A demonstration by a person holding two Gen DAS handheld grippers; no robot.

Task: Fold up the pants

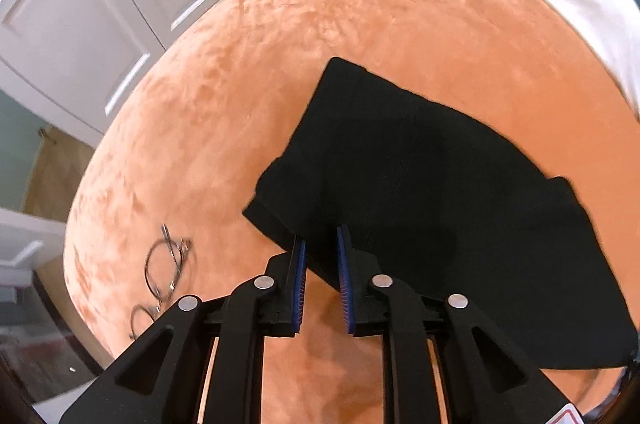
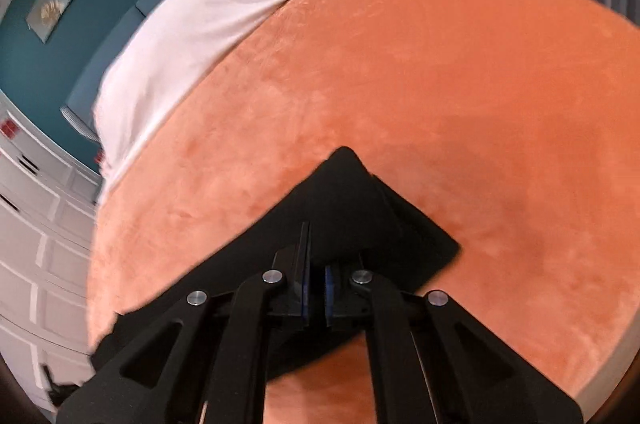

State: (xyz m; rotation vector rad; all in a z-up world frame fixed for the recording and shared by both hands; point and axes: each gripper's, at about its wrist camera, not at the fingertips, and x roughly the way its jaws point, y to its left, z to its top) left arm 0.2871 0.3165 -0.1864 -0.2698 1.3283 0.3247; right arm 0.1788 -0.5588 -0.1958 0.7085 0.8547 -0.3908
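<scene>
Pants (image 1: pixel 432 192) lie on the orange blanket (image 1: pixel 320 44), already folded into a compact black rectangle. Left gripper (image 1: pixel 322 264) sits at the near edge, jaws apart, cloth between them but not pinched. Right gripper (image 2: pixel 316 264) is clamped on a corner of the pants (image 2: pixel 352 208), lifting it slightly. Glasses (image 1: pixel 164 272) lie just left of my left tool, apart from the cloth. I judge a late fold is in hand. Next: close the left jaws on the edge, then carry both corners across together, keeping clear of the glasses.
</scene>
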